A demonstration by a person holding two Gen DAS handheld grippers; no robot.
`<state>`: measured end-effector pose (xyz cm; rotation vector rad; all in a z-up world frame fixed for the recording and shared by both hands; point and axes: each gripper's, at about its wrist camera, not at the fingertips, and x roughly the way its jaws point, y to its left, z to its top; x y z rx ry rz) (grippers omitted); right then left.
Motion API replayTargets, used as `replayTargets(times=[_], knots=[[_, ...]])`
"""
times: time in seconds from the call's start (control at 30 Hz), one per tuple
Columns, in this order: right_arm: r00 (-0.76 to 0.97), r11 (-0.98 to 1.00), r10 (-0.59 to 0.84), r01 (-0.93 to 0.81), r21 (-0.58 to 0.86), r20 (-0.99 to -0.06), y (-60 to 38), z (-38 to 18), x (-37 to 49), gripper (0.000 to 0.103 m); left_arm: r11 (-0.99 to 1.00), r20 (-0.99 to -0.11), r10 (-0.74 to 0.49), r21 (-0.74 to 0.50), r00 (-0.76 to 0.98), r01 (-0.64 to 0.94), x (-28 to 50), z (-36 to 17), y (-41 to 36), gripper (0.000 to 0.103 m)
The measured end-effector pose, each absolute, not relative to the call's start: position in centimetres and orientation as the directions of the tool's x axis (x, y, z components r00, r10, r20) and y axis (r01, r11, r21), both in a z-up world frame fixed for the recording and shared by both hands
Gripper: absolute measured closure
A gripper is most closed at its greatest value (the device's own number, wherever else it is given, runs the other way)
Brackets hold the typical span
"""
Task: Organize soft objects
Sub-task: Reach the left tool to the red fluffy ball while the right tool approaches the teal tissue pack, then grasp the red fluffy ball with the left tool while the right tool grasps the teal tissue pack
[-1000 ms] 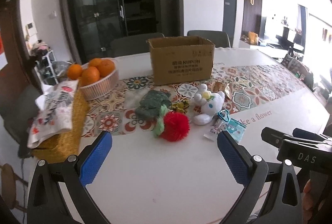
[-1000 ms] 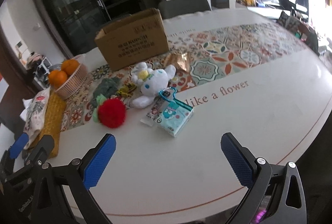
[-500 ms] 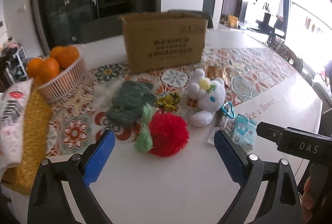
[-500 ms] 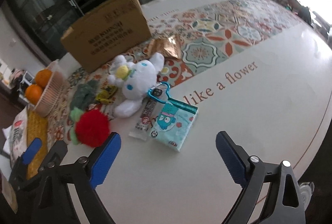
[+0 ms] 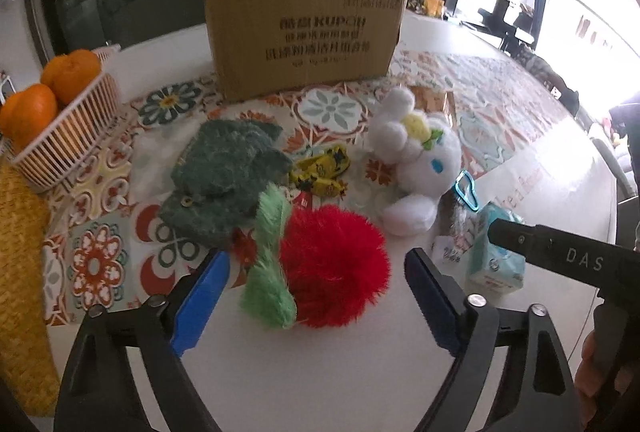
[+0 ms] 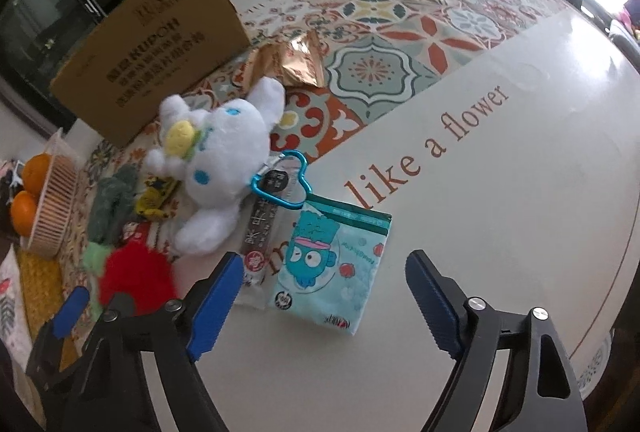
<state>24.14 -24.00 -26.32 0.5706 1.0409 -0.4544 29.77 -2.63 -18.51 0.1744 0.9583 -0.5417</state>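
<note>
Closer now, basket [image 5: 68, 128] holds oranges [image 5: 48, 88] beside box [image 5: 304, 28].

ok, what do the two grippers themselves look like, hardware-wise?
Both match: the left gripper and right gripper have black angular frames with silver screws, and ribbed blue pads on the fingers. In the left view the right gripper's black body carries white "DAS" lettering. No cables or sleeves visible.

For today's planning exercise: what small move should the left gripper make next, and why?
Probably ease the left gripper forward and close: its jaws are open, the red pompom sits between the fingertips, ungrasped, and the cardboard box stands behind.
</note>
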Motion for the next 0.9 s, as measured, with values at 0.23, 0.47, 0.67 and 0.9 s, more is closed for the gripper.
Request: replayTargets(times=[0.23, 0.47, 0.67, 0.9], knots=[[0.392, 0.761, -0.094, 0.621, 0.187, -0.915, -24.2, -27.8, 24.8, 0.024, 0.852, -0.840, -0.363, -0.124, 0.403, 0.508, 30.8, -20.5, -2.9, 0.027], [0.361, 0.798, -0.070, 0.580, 0.165, -0.930, -24.1, -28.7, 25.6, 0.033, 0.877, -0.859, -0.326, -0.118, 0.395, 0.466, 31.0, -21.9, -3.4, 0.041], [0.345, 0.861, -0.024, 0.484, 0.156, -0.938, -24.1, -28.8, 26.6, 0.040, 0.909, -0.869, -0.282, -0.106, 0.407, 0.404, 30.9, -22.1, -3.7, 0.056], [0.348, 0.921, 0.016, 0.361, 0.150, -0.937, -23.9, -28.5, 26.8, 0.042, 0.931, -0.867, -0.256, -0.102, 0.428, 0.350, 29.8, -21.8, -4.0, 0.060]])
